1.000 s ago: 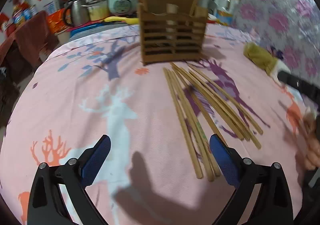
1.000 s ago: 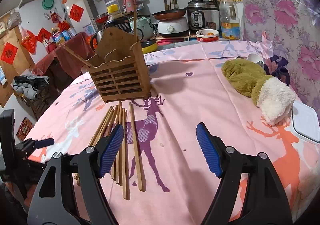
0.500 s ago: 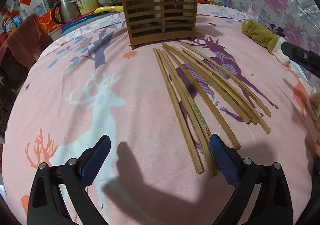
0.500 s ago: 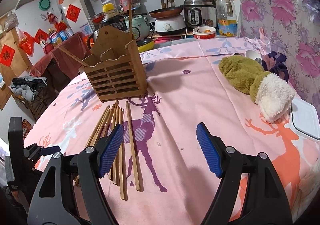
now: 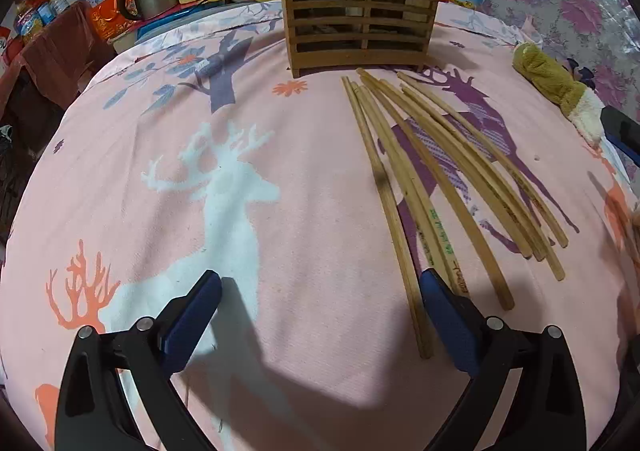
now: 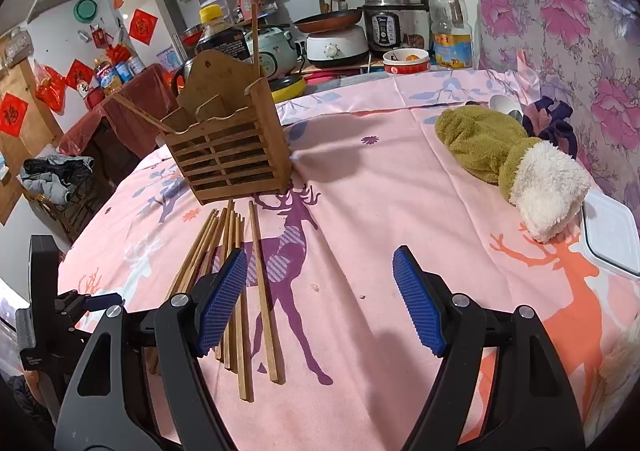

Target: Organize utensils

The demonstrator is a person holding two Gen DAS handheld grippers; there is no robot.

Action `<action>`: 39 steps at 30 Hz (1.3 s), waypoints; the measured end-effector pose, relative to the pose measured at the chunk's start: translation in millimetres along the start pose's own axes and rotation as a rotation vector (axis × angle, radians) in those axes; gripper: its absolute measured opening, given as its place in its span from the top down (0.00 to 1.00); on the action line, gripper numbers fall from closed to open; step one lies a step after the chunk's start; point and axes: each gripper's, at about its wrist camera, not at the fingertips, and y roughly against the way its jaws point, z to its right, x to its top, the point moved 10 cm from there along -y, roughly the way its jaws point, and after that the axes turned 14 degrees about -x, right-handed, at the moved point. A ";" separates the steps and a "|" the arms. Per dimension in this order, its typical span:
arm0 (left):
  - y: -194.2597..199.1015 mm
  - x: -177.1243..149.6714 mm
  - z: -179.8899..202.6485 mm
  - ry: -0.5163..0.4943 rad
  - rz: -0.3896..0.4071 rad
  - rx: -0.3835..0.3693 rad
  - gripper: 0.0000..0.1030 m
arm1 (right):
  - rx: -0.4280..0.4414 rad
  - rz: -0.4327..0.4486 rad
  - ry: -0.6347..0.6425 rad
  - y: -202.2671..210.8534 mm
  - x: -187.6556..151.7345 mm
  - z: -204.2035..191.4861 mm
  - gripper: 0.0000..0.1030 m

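Both jaws stand apart, empty. The left gripper [image 5: 320,315] should centre over one near chopstick [image 5: 390,211] end, pinching it alone for the far wooden holder [image 5: 358,3]; the right gripper [image 6: 320,299] waits.

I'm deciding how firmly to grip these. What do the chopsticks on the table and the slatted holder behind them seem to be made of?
The chopsticks look like bamboo or light wood: tan, matte, faint grain, one with green printing. The holder looks like thin brown wood or bamboo board, unpainted, with cut slats and flat panels. Both seem rigid; the exact material cannot be told.
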 end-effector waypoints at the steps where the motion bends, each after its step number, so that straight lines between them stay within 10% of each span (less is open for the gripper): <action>1: 0.1 0.0 0.2 -0.005 0.001 0.006 0.06 | 0.000 0.000 0.000 -0.1 -0.1 0.2 0.28; 5: 2.0 0.1 2.9 -0.026 0.013 0.018 0.14 | -0.007 0.002 0.003 -0.8 -0.6 0.6 0.28; 9: 8.6 3.2 12.8 -0.059 0.040 -0.016 0.89 | -0.014 0.008 -0.001 -0.4 -0.6 1.7 0.29; 10: 8.4 3.5 13.0 -0.059 0.039 -0.015 0.95 | -0.015 0.009 -0.004 -0.3 -0.5 2.3 0.29; 15: 17.4 12.3 -24.1 0.066 0.076 0.052 0.93 | -0.003 0.003 -0.005 0.2 -1.0 1.0 0.29; 20: 17.3 12.7 -45.2 0.198 0.069 -0.047 0.90 | 0.058 -0.045 0.030 -2.1 -11.8 -12.7 0.36; 27: 18.9 10.9 -36.6 0.159 0.069 -0.039 0.59 | 0.156 -0.175 0.107 -7.3 -53.7 -34.2 0.57; 39: 29.1 -1.7 -42.1 0.182 0.076 -0.040 0.59 | 0.124 -0.210 0.207 -4.7 -82.4 -39.6 0.68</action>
